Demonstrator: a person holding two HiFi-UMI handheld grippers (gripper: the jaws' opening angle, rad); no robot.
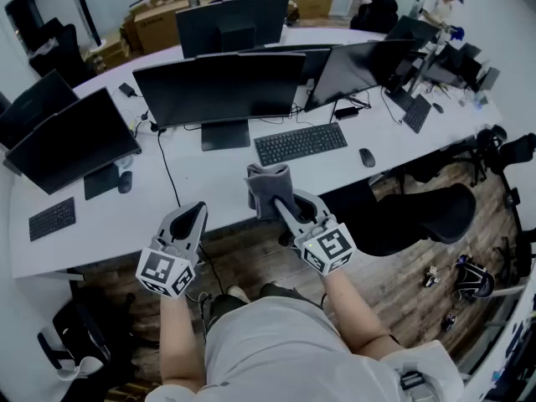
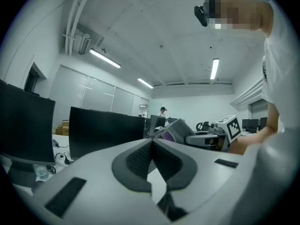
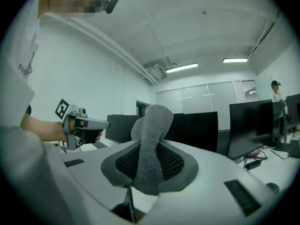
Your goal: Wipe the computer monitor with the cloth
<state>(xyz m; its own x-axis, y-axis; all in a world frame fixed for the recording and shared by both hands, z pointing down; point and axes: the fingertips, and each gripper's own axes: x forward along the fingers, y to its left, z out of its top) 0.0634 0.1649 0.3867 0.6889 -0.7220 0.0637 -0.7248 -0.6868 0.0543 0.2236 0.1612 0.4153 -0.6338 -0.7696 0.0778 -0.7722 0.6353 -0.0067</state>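
Observation:
A black computer monitor (image 1: 219,88) stands on the white desk (image 1: 218,174) straight ahead, its dark screen (image 2: 105,130) also showing in the left gripper view. My right gripper (image 1: 280,203) is shut on a grey cloth (image 1: 268,188), which sticks up from between the jaws (image 3: 151,146). It hangs over the desk's near edge, in front of the keyboard (image 1: 300,143). My left gripper (image 1: 194,218) is beside it to the left, jaws together with nothing between them (image 2: 151,149).
More monitors (image 1: 71,139) (image 1: 360,67) flank the middle one. A mouse (image 1: 367,157) lies right of the keyboard. A black office chair (image 1: 419,212) stands at the right, below the desk edge. Cardboard boxes (image 1: 159,19) sit at the back. A person (image 1: 440,7) sits far right.

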